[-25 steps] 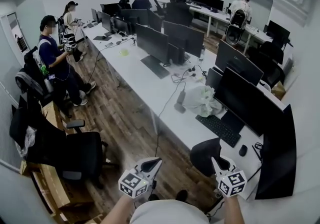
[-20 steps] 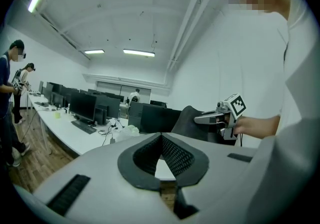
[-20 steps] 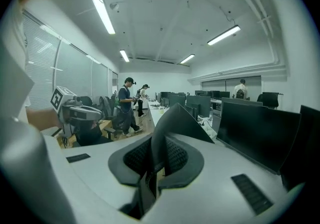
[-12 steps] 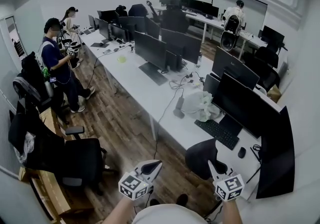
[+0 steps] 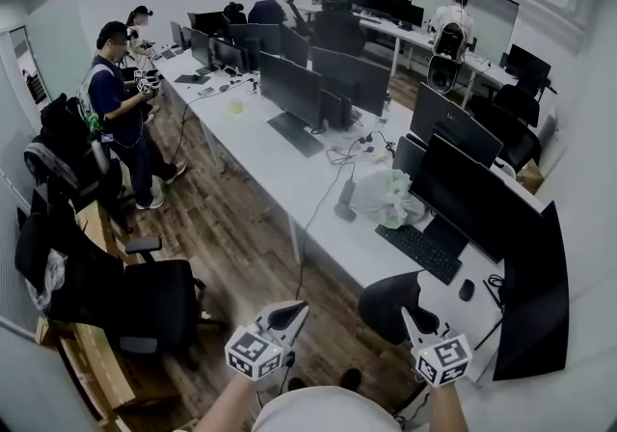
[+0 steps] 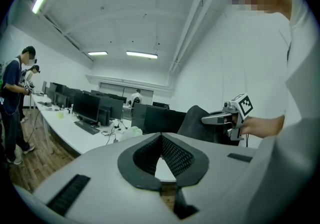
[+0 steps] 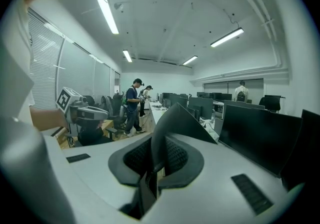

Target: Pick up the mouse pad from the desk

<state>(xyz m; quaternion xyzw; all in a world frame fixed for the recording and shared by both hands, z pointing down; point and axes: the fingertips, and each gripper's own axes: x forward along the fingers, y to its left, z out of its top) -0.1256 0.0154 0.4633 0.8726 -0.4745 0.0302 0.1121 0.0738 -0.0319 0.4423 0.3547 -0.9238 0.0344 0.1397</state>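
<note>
The mouse pad [image 5: 390, 303], a dark sheet, hangs off the surface [image 5: 318, 218] at its near edge, short of the keyboard [image 5: 421, 252] and mouse [image 5: 468, 290]. The right claw [image 5: 413, 319] is clenched on the pad's edge. The left claw [image 5: 294, 310] is closed on nothing, out beyond the surface's edge, above the floor [image 5: 241, 247].

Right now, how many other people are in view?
3: one in dark blue and another behind, left of the long desk; one in white at the far desk. Monitors may hide others.
</note>
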